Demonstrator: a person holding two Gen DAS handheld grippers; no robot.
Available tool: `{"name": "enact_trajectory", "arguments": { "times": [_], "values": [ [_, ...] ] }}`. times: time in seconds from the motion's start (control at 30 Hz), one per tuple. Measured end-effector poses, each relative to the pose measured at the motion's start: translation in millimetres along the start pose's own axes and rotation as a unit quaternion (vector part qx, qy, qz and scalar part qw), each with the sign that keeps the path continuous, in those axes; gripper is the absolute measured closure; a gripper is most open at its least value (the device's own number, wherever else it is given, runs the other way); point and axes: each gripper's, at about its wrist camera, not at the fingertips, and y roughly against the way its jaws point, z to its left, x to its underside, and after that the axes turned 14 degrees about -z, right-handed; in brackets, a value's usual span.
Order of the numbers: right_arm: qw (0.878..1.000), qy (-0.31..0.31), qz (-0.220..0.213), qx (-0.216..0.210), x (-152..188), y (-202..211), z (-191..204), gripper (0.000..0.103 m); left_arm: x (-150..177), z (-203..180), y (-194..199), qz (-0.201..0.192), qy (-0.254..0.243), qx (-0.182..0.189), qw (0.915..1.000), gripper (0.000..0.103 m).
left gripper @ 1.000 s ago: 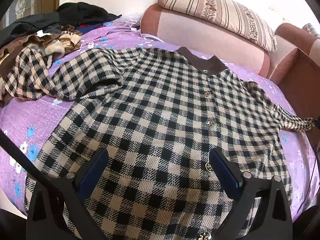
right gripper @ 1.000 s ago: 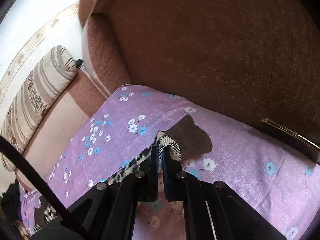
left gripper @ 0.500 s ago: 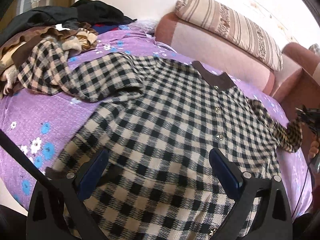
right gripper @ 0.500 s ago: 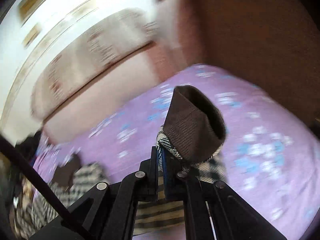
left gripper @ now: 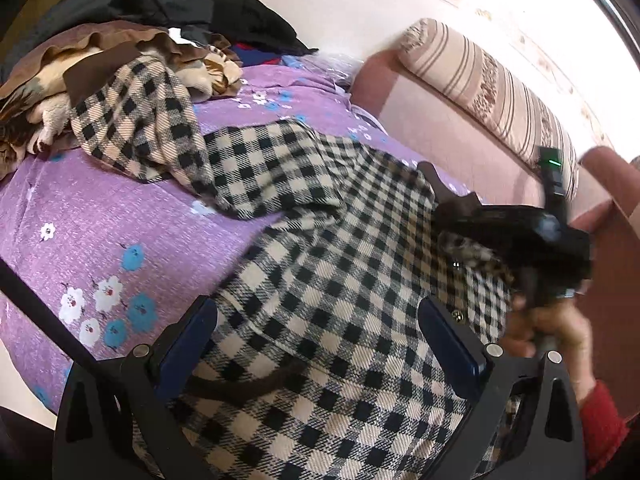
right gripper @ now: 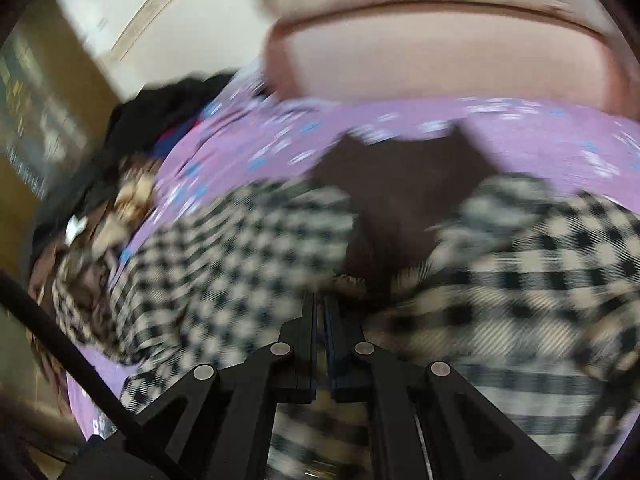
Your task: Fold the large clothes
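A black-and-cream checked shirt (left gripper: 320, 264) with a brown collar lies spread on the purple flowered sofa cover (left gripper: 100, 220). Its left sleeve (left gripper: 152, 128) trails up onto a clothes pile. My left gripper (left gripper: 320, 332) is open and empty, hovering over the shirt's lower body. My right gripper (right gripper: 320, 304) is shut on the right sleeve's cuff (right gripper: 352, 280) and holds it over the shirt's chest near the collar (right gripper: 400, 184). It also shows in the left wrist view (left gripper: 460, 240), with the sleeve (left gripper: 480, 280) hanging from it. The right wrist view is blurred by motion.
A pile of dark and brown clothes (left gripper: 120, 40) sits at the back left. A striped bolster (left gripper: 492, 88) lies on the pink sofa back (left gripper: 440, 128). The brown armrest (left gripper: 616, 272) rises on the right. The sofa's front edge is at the lower left.
My right gripper has lifted the sleeve cuff off the cover near the armrest and carried it left over the shirt's chest. The left gripper has stayed open above the lower shirt.
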Motion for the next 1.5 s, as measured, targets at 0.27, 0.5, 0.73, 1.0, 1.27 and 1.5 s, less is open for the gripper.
{"name": "enact_trajectory", "arguments": {
  "times": [0.27,0.5,0.73,1.0,1.27,1.5],
  "values": [
    [0.989,0.084,0.094,-0.079,39,-53,92,0.097,-11,17,-1,-0.001,0.037,-0.003,0.9993,0.003],
    [0.997,0.067,0.023,-0.043,7,41,16,0.061,-15,14,-5,0.008,0.043,0.006,0.999,0.003],
    [0.999,0.002,-0.021,0.044,4,136,-106,0.053,-42,-53,-46,0.031,-0.014,0.039,0.9987,0.003],
    [0.994,-0.077,-0.043,0.059,15,159,-180,0.049,-46,-145,-166,0.108,-0.123,0.07,0.984,0.003],
    [0.99,-0.115,-0.051,0.07,8,150,-207,0.049,-24,-192,-255,0.191,-0.112,0.083,0.9715,0.094],
    [0.99,-0.115,-0.062,0.059,1,144,-206,0.049,-84,-156,-212,0.1,-0.057,0.09,0.9893,0.098]
  ]
}}
